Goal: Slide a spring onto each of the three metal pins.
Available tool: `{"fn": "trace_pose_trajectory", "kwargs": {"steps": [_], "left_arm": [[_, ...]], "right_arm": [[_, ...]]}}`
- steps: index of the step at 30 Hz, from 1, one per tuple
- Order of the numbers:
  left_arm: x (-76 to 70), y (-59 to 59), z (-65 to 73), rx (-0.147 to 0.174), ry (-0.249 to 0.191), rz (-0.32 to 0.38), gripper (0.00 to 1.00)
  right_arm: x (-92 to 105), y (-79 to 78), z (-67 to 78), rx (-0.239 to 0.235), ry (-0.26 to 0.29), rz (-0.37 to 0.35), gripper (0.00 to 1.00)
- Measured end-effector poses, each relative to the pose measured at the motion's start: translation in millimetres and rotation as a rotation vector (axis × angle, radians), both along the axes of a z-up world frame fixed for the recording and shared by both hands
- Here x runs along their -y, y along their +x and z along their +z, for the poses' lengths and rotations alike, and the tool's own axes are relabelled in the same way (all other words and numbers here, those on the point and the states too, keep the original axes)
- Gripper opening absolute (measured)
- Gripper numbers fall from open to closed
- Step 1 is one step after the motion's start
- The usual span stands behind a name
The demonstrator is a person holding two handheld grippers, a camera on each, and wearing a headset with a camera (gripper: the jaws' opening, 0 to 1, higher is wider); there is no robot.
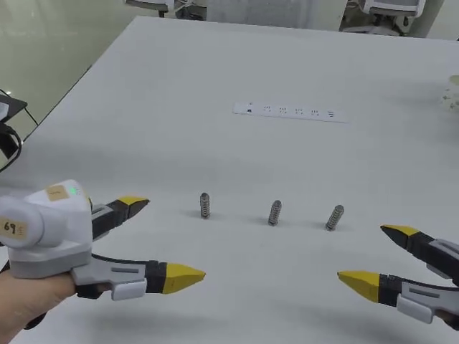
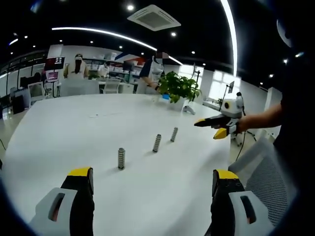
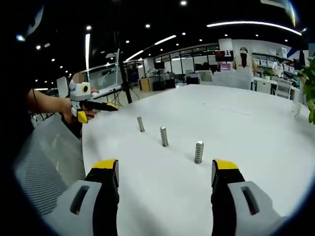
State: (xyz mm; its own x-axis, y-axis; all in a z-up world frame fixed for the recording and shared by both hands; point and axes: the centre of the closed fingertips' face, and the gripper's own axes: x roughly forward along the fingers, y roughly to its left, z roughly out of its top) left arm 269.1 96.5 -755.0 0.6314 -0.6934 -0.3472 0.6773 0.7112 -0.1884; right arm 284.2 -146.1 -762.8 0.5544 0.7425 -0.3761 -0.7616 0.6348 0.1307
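Springs (image 1: 275, 213) stand in a row — left hand-held gripper (image 1: 176, 237) and right hand-held gripper (image 1: 360, 251), jaws apart.

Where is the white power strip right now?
In the head view the power strip lies flat on the table, beyond the row of three springs, roughly behind the middle one.

3 springs (image 1: 275, 213) in row on table (image 1: 215, 86), pwr strip (image 1: 290, 112) behind, L claw (image 1: 175, 237) front-left, R claw (image 1: 361, 252) front-right.
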Motion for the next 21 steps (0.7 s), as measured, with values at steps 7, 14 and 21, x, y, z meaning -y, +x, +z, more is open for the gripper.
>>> {"fn": "trace_pose_trajectory", "kwargs": {"steps": [7,14,21], "left_arm": [[4.5,-6.8,-7.8,-0.016,0.009,-0.016,0.98],[-2.7,2.8,0.1,0.003,-0.007,0.015,0.98],[-1.2,2.7,2.1,0.010,0.002,0.005,0.98]], "right_arm": [[11.2,-5.9,-8.6,-0.016,-0.025,-0.023,0.80],[11.4,2.6,-0.8,0.003,-0.022,-0.037,0.83],[5.6,10.0,0.4,0.008,-0.020,-0.036,0.83]]}}
